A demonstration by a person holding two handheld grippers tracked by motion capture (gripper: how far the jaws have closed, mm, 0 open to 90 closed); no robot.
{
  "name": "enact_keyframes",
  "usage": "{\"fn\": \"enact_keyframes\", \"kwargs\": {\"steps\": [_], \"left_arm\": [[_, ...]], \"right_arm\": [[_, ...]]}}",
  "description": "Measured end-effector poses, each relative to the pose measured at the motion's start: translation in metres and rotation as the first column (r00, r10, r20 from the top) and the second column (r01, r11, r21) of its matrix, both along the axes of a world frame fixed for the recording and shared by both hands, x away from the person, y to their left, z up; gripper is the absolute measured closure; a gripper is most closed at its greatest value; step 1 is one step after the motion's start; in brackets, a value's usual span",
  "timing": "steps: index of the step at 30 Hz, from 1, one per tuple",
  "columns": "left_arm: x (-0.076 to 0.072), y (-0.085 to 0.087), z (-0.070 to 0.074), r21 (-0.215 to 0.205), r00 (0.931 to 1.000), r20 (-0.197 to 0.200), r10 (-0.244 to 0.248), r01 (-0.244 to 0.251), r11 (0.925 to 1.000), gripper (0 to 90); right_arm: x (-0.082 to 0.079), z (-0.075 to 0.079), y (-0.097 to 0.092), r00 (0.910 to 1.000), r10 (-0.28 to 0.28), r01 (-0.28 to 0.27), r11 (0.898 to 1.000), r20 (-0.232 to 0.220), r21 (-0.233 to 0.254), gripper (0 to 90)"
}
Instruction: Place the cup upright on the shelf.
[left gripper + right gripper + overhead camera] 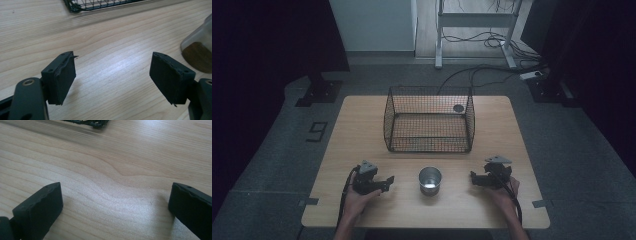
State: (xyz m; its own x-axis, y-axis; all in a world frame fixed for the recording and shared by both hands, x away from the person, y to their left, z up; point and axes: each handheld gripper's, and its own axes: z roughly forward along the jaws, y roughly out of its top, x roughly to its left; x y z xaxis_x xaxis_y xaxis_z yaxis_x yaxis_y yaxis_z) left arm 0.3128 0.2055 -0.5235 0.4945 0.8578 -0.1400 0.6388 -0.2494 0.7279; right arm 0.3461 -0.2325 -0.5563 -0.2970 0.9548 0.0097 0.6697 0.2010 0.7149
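From the high view, a metal cup is seen standing upright on the wooden worktop, between the left claw and the right claw, with a black mesh basket parked behind it.

In the left gripper view, the jaws are spread with nothing between them, and the cup is caught off to the right.

In the right gripper view, the jaws are spread wide too, over bare wood.

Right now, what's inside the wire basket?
The wire basket looks empty: through its mesh you see wooden table. A dark round spot sits near its far right corner; I cannot tell what it is.
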Motion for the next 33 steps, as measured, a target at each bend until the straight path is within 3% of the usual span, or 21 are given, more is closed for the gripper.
{"fn": "enact_keyframes", "kwargs": {"steps": [4,11,23,28,30,33], "left_arm": [[-0.002,-0.001,0.001,0.0,1.0,0.003,-0.007,0.007,1.0,21.1],[-0.002,0.003,0.006,-0.05,1.0,0.002,0.005,-0.005,0.9988,20.6],[-0.003,0.0,0.005,-0.055,0.9998,-0.01,-0.015,0.014,0.9984,20.5],[-0.003,0.0,0.005,-0.06,0.9998,-0.01,-0.016,0.015,0.9981,20.5],[-0.004,0.002,0.008,-0.098,0.9997,-0.011,-0.023,0.022,0.995,20.5],[-0.005,0.004,0.011,-0.102,0.9999,-0.002,-0.014,0.014,0.9947,20.6]], "right_arm": [[-0.001,0.0,0.0,1.0,-0.006,0.006,1.0,-0.001,0.0,0.0],[0.0,0.0,0.0,0.9999,-0.015,0.015,1.0,0.001,0.002,0.4],[-0.002,0.001,-0.003,0.9993,-0.035,0.035,0.999,0.014,0.006,4.7],[-0.004,0.007,-0.007,0.9975,-0.056,0.054,0.997,0.042,0.056,6.8],[-0.007,0.011,-0.008,0.9962,-0.059,0.054,0.996,0.064,0.074,7.6],[-0.011,0.016,-0.009,0.9948,-0.057,0.049,0.995,0.085,0.091,8.4]]}}
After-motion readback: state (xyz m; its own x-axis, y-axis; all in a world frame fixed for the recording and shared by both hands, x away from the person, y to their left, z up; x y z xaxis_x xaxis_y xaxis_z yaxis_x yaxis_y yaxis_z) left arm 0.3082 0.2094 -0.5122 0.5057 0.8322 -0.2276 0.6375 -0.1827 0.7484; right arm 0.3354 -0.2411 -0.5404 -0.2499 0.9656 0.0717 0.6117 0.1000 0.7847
